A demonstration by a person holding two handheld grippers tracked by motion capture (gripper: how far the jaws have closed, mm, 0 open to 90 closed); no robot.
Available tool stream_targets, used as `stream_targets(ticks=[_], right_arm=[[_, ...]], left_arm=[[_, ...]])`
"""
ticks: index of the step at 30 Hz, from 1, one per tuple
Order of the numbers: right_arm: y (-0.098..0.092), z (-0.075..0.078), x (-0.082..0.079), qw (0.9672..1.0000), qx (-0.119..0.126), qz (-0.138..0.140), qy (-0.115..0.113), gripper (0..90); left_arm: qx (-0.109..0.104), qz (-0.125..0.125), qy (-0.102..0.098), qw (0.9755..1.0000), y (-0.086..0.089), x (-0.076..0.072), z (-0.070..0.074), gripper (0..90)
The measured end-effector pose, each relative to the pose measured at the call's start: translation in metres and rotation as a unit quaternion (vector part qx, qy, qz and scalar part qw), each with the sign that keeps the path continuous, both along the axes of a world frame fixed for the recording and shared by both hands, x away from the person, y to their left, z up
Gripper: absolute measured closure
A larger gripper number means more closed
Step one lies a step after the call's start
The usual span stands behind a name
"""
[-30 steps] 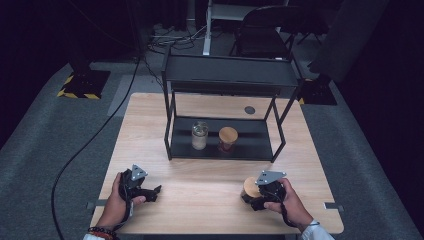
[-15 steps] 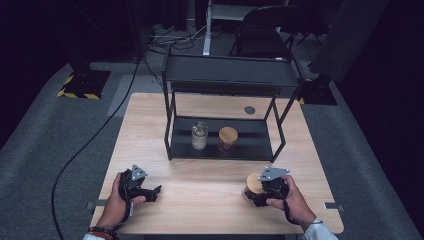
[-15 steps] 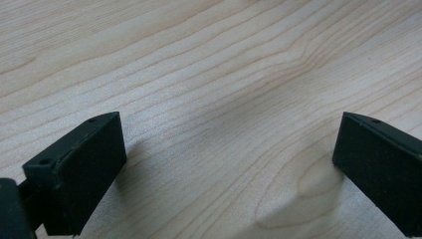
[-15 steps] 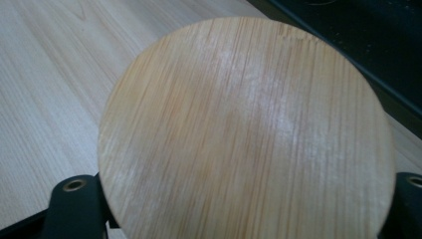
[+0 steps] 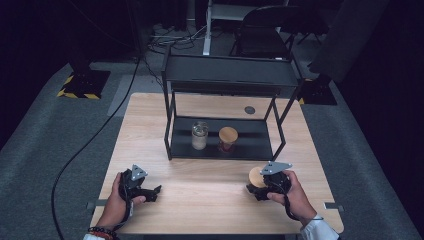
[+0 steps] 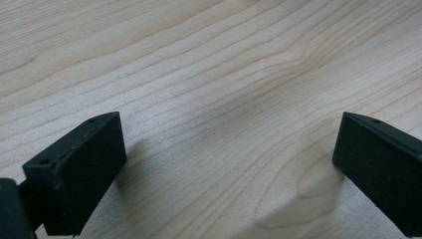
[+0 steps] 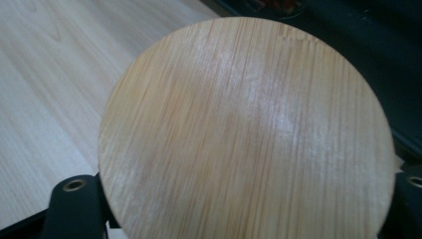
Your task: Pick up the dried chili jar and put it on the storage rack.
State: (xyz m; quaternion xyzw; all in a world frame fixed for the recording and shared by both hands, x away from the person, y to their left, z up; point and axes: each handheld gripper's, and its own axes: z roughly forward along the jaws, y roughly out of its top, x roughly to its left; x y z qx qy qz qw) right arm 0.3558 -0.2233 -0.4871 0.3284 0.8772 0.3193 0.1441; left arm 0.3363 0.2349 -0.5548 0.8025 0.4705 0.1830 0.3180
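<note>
The left gripper (image 6: 229,169) is holding its two black jaws wide apart, nothing between them, low over the pale wood-grain tabletop (image 6: 209,64), casting soft shadows on it.

My left gripper (image 5: 142,187) and right gripper (image 5: 265,186) are black, each topped by a grey three-cornered plate; blocky black fingers (image 6: 79,174), brass-ringed screw holes, beaded bracelet (image 5: 100,232), white cuff (image 5: 317,231).

right gripper (image 5: 256,189) with wooden lid (image 5: 257,176) edged nearer the shelf (image 5: 225,145) (a slight shift)
</note>
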Motion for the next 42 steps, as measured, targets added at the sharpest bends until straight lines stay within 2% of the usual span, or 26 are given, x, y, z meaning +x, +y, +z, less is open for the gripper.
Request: stream_targets(ticks=[12, 23, 42], right_arm=[[0.003, 0.021, 0.019, 0.9996, -0.008, -0.024, -0.015, 24.7], [0.005, 0.03, 0.035, 0.9991, -0.01, -0.04, -0.007, 24.7], [0.008, 0.041, 0.058, 0.9979, -0.017, -0.063, -0.008, 24.7]], left_arm=[[0.0, 0.0, 0.0, 1.0, 0.0, 0.0, 0.0, 0.1], [0.0, 0.0, 0.0, 1.0, 0.0, 0.0, 0.0, 0.1], [0.0, 0.0, 0.0, 1.0, 0.0, 0.0, 0.0, 0.1]])
